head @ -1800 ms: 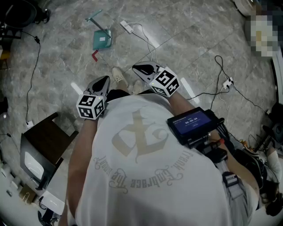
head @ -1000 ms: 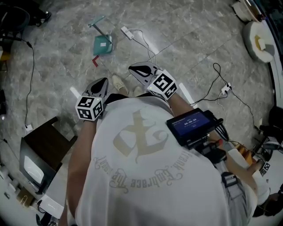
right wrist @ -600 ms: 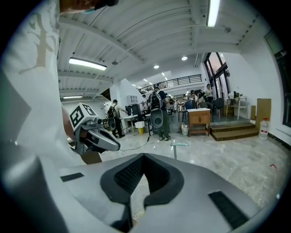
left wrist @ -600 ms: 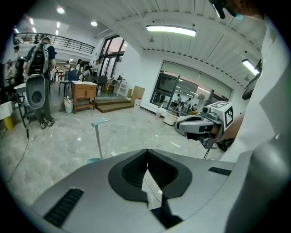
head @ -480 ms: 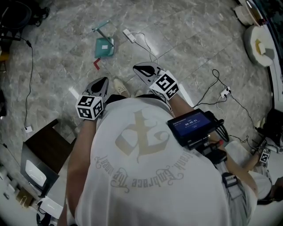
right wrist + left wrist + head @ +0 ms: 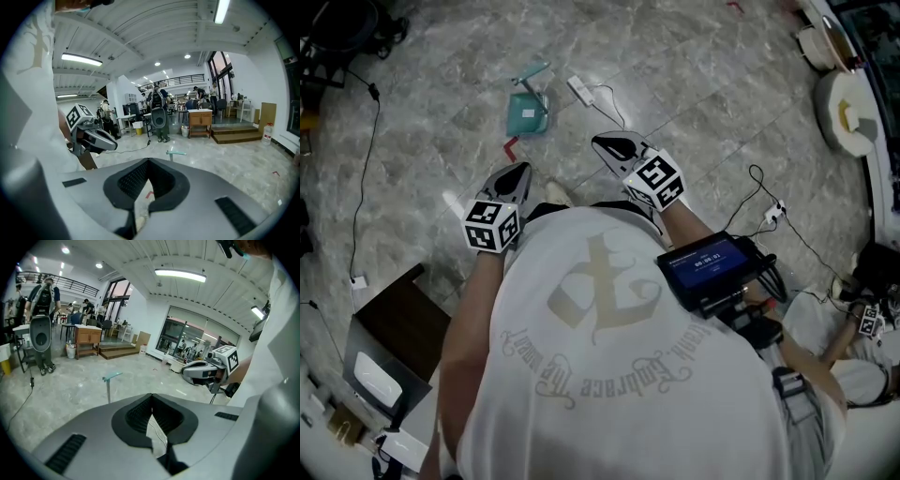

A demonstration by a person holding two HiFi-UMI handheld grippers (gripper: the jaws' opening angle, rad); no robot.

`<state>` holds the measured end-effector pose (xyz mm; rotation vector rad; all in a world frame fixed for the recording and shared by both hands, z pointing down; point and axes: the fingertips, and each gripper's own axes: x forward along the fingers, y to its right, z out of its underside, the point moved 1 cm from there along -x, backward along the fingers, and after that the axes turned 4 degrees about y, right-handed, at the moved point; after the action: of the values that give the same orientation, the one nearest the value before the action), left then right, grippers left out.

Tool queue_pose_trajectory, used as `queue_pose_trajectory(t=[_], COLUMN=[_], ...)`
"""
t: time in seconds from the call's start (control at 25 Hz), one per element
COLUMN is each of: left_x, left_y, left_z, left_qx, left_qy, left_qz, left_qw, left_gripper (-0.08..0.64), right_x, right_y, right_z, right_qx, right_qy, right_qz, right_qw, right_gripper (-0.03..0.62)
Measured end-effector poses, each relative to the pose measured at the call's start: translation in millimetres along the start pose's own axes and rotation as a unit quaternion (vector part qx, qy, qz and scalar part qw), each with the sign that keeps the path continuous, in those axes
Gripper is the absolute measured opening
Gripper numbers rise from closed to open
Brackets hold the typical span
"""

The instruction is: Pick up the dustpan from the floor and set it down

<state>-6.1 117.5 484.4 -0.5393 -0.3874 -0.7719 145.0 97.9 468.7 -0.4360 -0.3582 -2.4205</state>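
Note:
A teal dustpan [image 6: 525, 111] stands on the marble floor with its long handle [image 6: 531, 71] sticking up. The handle's top also shows over the jaws in the left gripper view [image 6: 111, 377] and the right gripper view [image 6: 171, 153]. My left gripper [image 6: 514, 176] and right gripper [image 6: 614, 147] are held in front of the person's chest, both pointing toward the dustpan and well short of it. Both are shut with nothing between the jaws [image 6: 151, 395] [image 6: 149, 161].
A white plug strip [image 6: 579, 90] with a trailing cable lies right of the dustpan, a red mark [image 6: 510, 147] just in front of it. A dark cabinet [image 6: 394, 328] stands at the lower left. More cables [image 6: 769, 202] run at the right. A shoe tip [image 6: 555, 193] shows between the grippers.
The person has stepped forward, so the dustpan sits closer in the head view. Both grippers moved forward with the body and stayed shut.

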Motion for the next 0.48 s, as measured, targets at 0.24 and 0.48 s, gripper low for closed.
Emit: queue_pose_trajectory(t=[0.24, 0.48], left_x=[-13, -30], left_y=[-9, -23], left_z=[-16, -26], left_qx=[0.002, -0.004], left_qy=[0.014, 0.031], left_qz=[-0.013, -0.034], left_qw=[0.9998, 0.9989], left_gripper=[0.012, 0.012], right_x=[6, 17], right_y=[10, 14], right_z=[-19, -37], right_qx=[-0.006, -0.025], right_qy=[0.001, -0.002], right_qz=[0.007, 0.001], right_qw=[1.000, 1.000], right_gripper=[0.014, 0.015])
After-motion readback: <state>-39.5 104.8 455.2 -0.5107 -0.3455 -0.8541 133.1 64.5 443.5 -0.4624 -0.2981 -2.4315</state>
